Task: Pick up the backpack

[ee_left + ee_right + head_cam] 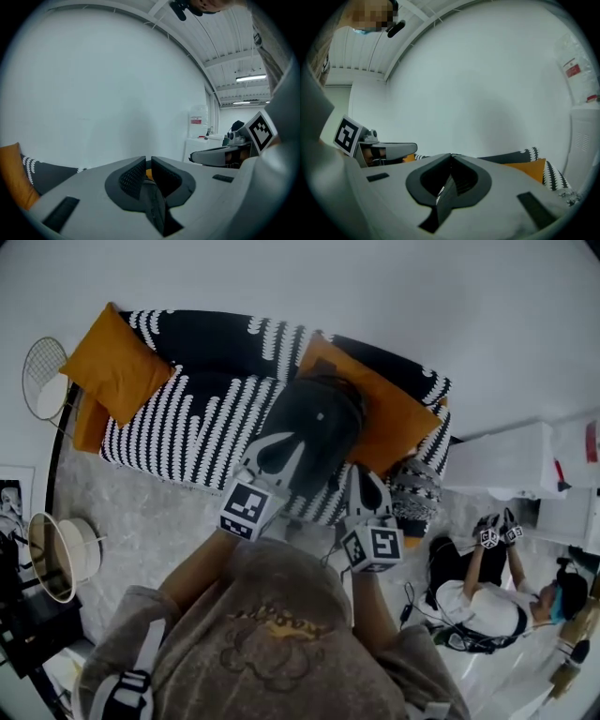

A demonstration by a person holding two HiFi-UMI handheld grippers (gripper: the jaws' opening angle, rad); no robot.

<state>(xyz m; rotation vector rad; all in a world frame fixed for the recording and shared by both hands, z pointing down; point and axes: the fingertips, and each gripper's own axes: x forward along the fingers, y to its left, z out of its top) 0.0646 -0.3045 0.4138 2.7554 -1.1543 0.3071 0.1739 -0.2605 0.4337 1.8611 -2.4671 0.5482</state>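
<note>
Backpack (314, 432) ahead, straps (152, 206) pinched in left tongs (278, 448), right tongs (361, 482)

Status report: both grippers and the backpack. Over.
Both shut: left gripper on a strap, right gripper on another strap. Backpack at the sofa, orange cushion behind it. Nothing blocking.

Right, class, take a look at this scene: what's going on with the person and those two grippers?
A person holds a gripper in each hand at a dark backpack, in front of a black-and-white sofa with orange cushions. The left gripper is shut on one dark strap, and the right gripper is shut on another. The head view does not show whether the backpack is clear of the seat.
</note>
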